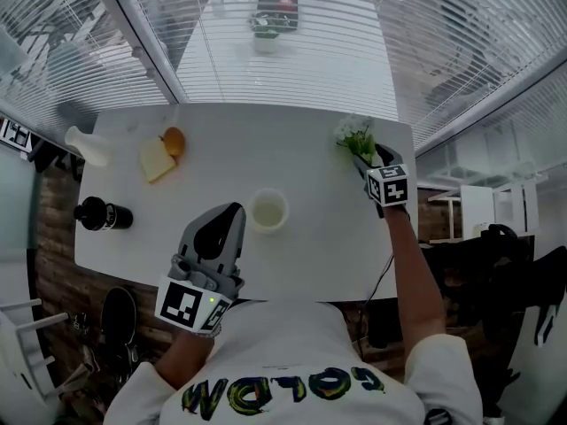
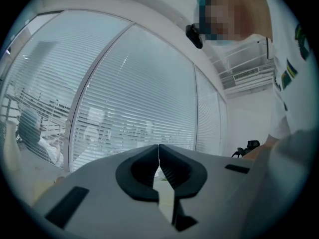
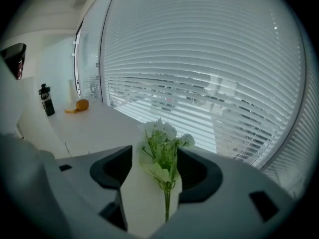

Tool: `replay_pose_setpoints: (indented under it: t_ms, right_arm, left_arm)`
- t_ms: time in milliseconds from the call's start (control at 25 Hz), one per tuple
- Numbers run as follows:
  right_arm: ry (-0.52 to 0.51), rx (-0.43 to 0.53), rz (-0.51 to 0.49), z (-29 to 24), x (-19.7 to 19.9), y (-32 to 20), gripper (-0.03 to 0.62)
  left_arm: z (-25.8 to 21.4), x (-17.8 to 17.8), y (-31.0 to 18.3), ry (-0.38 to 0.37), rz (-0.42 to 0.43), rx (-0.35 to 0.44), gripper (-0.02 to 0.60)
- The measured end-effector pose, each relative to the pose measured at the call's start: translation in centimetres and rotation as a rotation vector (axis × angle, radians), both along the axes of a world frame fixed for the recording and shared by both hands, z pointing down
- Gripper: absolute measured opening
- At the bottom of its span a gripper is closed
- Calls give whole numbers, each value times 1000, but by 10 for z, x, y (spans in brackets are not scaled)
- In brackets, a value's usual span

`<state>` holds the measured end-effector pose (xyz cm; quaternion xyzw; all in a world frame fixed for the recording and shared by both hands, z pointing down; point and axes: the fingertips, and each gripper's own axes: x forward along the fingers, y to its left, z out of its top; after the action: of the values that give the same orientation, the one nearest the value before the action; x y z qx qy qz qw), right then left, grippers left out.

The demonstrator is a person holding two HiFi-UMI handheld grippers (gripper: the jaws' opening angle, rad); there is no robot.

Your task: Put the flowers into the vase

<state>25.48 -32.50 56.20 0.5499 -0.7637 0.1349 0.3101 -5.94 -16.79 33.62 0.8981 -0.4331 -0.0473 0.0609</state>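
right gripper (image 3: 158, 172): jaws stand wide apart, holding nothing. the stem of the flowers (image 3: 162, 156) runs between the pads and touches neither.

flowers: small bunch of white blooms, green leaves and one thin stem bundle. they lie on the table (image 1: 337, 237) near its far right corner, heads pointing away from the gripper.

handling, as judged: very light, soft and easily crushed. the blooms would bruise and the leaves would fold, so the stem is the only sound hold. the best spot is low on the bare part below the leaves, closed gently. a thin stem may swivel or slip in broad pads.

left gripper (image 2: 158, 159): jaws shut tip to tip with nothing in them. it is held level over the near edge of the table, idle.

white round vessel (image 1: 267, 211): open mouth seen from above, at mid-table, well apart from the flowers. probably the vase.

white narrow-necked vessel (image 1: 86, 146): far left corner. it could be the vase instead, and i cannot say which is.

also present: black bottle (image 1: 102, 213), orange (image 1: 174, 140) and a yellow wedge (image 1: 155, 160), all on the left side of the table.
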Motion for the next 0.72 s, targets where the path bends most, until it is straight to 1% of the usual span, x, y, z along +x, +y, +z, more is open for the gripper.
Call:
replay_pose_setpoints:
  t_ms: [280,520,720]
  right_arm:
    - [32,-100,-7,28,12,-15,307]
    - [17,-170,4,46,21,-26,310]
    - [24,-221,13,65,28,-32,309]
  left_arm:
    - [4,-2,1,-1,-9,-11,15]
    - [4,-6,4,-2,-22,-16,15]
    - [8,-8,7,-3,-33,-23,15]
